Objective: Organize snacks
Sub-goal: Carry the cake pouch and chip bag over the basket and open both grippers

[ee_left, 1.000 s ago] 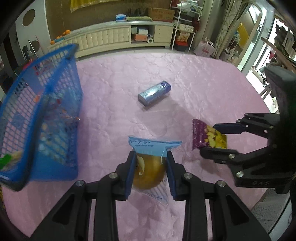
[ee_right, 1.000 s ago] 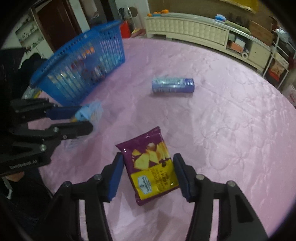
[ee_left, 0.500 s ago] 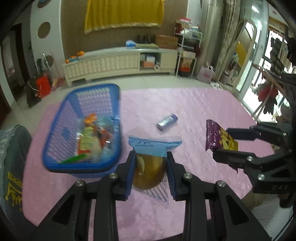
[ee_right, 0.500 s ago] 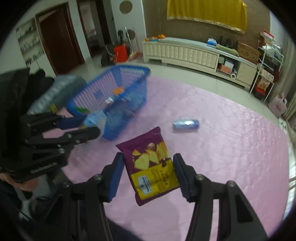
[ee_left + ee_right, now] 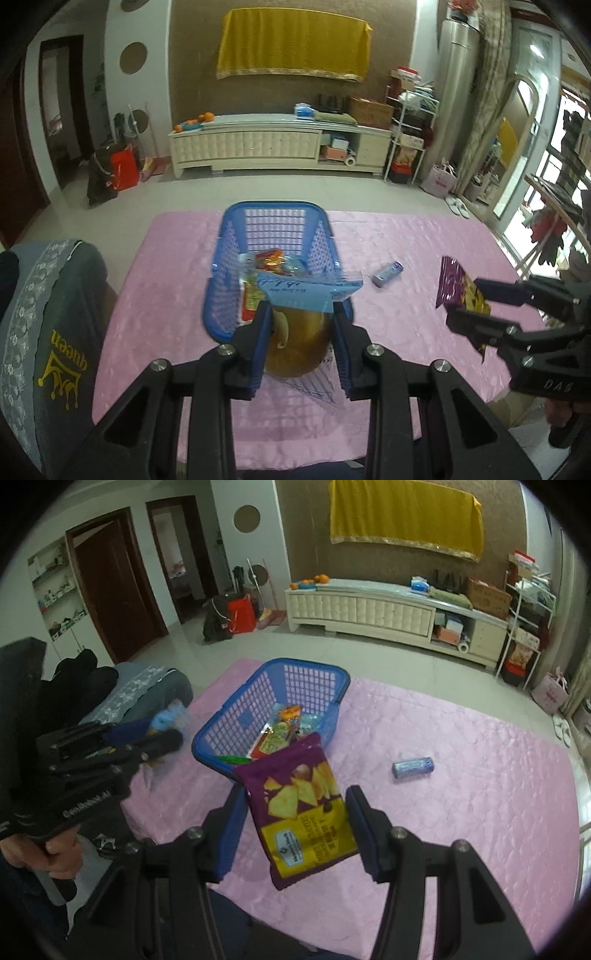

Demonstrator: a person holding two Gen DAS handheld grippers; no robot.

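The blue basket [image 5: 236,273] stands on the pink cloth of the table [image 5: 424,325] and already holds several snack packs. In the left wrist view the left tool [image 5: 301,343] pinches a clear bag with a blue label [image 5: 299,321] that has something round and golden-brown inside; the bag hangs in the air in front of the near end of the basket. In the right wrist view the right tool [image 5: 295,827] pinches a purple and yellow chip bag [image 5: 303,805] by its two side edges, also lifted above the table, near the basket's near corner. A small blue roll of snacks [image 5: 413,767] lies on its side on the cloth, well apart from the basket, to the right. A grey chair back [image 5: 48,332] is at the left edge of the table.
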